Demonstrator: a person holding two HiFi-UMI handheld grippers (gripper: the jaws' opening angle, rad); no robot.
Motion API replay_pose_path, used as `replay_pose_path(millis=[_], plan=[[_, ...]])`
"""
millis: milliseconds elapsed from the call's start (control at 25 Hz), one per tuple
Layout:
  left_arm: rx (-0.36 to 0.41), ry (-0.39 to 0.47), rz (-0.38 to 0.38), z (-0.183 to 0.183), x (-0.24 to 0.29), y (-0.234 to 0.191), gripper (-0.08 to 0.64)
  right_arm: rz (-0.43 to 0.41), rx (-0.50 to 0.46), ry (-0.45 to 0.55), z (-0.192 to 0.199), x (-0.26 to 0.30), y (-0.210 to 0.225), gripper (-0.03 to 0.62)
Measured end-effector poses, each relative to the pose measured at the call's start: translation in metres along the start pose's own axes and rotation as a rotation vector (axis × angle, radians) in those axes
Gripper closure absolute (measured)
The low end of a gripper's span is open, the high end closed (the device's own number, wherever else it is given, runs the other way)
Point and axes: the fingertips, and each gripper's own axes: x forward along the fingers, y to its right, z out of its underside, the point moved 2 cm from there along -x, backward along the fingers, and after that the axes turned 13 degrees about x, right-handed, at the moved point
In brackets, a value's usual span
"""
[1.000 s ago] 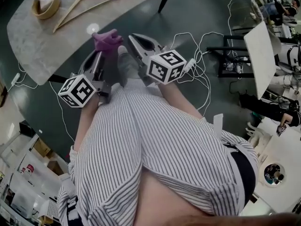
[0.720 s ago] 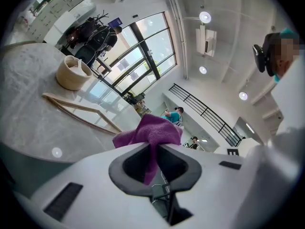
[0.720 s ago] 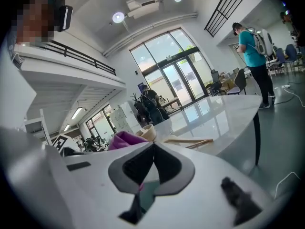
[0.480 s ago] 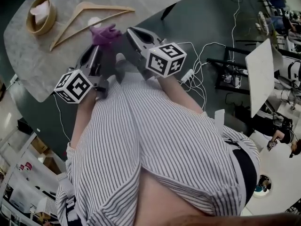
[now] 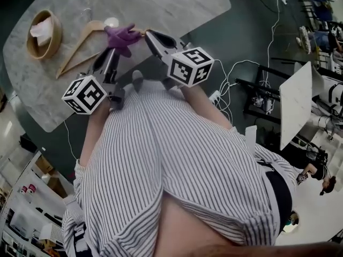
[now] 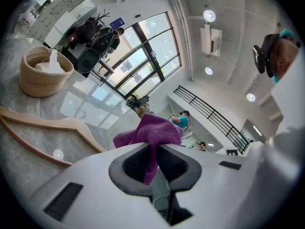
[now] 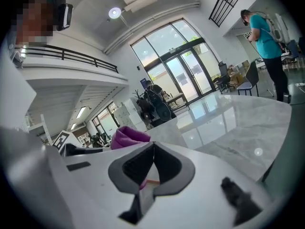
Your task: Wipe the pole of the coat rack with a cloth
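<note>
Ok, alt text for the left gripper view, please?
The left gripper, jaws shut on a purple cloth, is over a marble table. A wooden hanger and a woven basket sit at the left, with tall windows beyond.

Nothing readable here. The marker cube (image 5: 84,94) on the left gripper (image 5: 114,44) and the marker cube (image 5: 190,67) on the right gripper (image 5: 148,34) show only black-and-white square patterns. A blue sign (image 6: 116,22), upper left of the left gripper view, is too small to read.
</note>
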Motion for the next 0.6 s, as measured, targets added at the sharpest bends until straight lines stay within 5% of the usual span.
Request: replay_pose_path(millis=[600], plan=[[-0.036,-0.107,0.024,0.006,0.029,-0.011,0.509,0.069,0.076,-0.012,-0.004,0.014,0.031,0.577]])
